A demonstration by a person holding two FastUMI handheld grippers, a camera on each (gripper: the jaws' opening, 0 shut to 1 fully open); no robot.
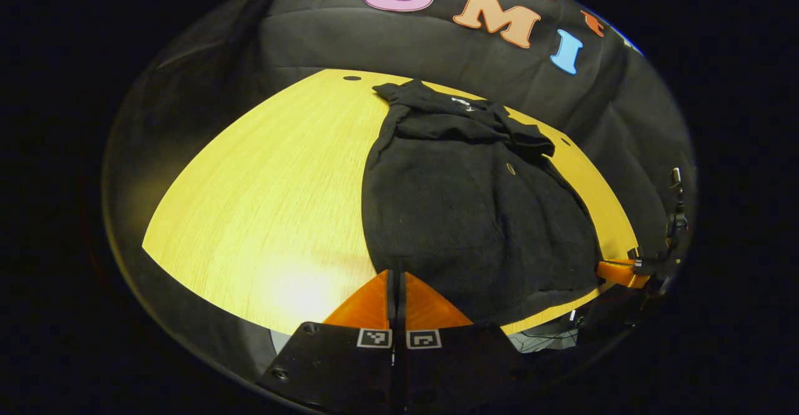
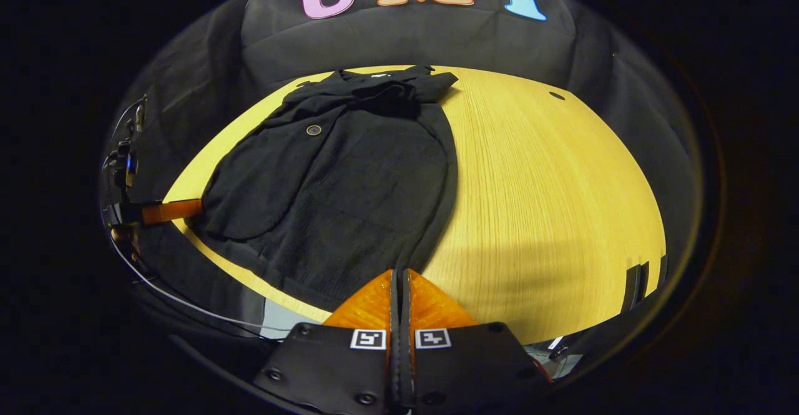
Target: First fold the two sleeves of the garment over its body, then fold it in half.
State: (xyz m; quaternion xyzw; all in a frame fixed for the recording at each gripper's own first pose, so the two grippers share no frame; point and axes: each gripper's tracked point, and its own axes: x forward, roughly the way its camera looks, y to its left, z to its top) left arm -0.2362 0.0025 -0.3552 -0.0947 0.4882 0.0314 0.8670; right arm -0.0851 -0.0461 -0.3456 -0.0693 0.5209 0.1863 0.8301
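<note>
A black garment [image 1: 474, 215] lies flat on the yellow wooden table [image 1: 262, 203], collar at the far side, both sleeves laid over its body. In the left gripper view my left gripper [image 1: 396, 273] is shut, its tips pinching the hem's near left corner. My right gripper [image 1: 618, 273] meets the hem's other corner at the right edge. In the right gripper view the garment [image 2: 349, 184] spreads left of centre, and my right gripper [image 2: 399, 271] is shut on the hem's near right corner. The left gripper [image 2: 187, 209] touches the far-left hem corner there.
The table's near edge [image 2: 562, 334] runs just behind both grippers. Bare wood [image 2: 549, 196] stretches right of the garment in the right gripper view. Small holes [image 1: 351, 78] sit near the table's far edge. Black cloth walls the back.
</note>
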